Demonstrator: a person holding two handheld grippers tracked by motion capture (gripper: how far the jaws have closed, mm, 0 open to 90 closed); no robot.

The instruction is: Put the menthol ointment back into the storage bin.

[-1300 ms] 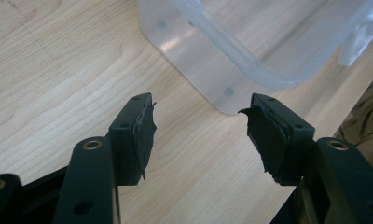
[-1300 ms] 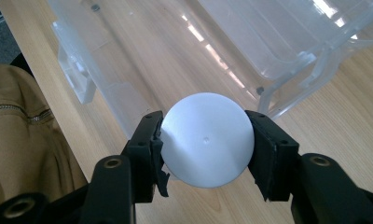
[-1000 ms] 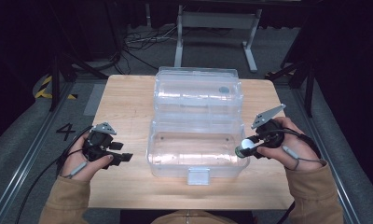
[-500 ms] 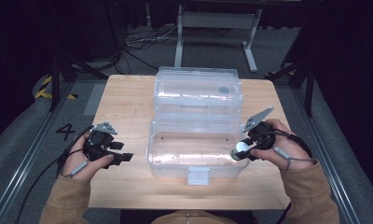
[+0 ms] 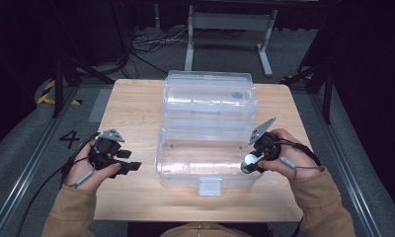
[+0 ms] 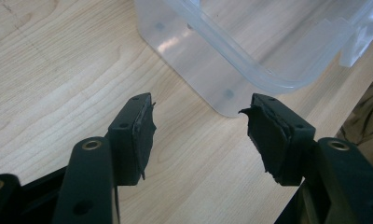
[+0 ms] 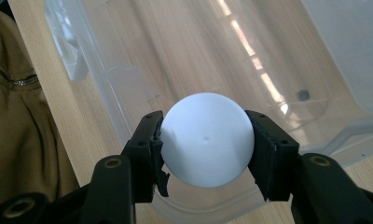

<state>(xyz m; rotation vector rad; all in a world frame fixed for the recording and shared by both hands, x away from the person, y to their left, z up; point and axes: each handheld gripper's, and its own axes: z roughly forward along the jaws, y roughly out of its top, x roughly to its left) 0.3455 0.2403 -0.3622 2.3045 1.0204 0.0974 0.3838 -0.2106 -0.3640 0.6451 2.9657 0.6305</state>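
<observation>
- White ball (image 7: 206,140): smooth, matt, round; clamped between the two black jaws of the right gripper (image 7: 206,144), one pad pressed on each side. In the right gripper view it hangs above the near right corner of the open box, over the rim. In the high view it shows as a small white dot (image 5: 250,159) at the box's right edge.
- Clear plastic storage box (image 5: 205,158): rectangular, transparent, standing on the table with its lid (image 5: 209,96) swung back and lying flat behind it, joined along the long side. A flat latch tab (image 5: 210,186) juts from the front wall. The wood grain shows through the floor of the box.
- Right gripper (image 5: 249,165): held in the person's right hand (image 5: 282,158), touching or just over the right wall of the box; grey three-cornered plate on top.
- Left gripper (image 5: 131,167): held in the left hand (image 5: 89,165), on the table left of the box and apart from it. Jaws stand apart with nothing between them; the left gripper view shows bare wood and the box corner (image 6: 229,100) ahead.
- Table (image 5: 131,106): light wood, rectangular.
- Sleeves (image 5: 69,215): tan fabric, entering from the bottom edge.
</observation>
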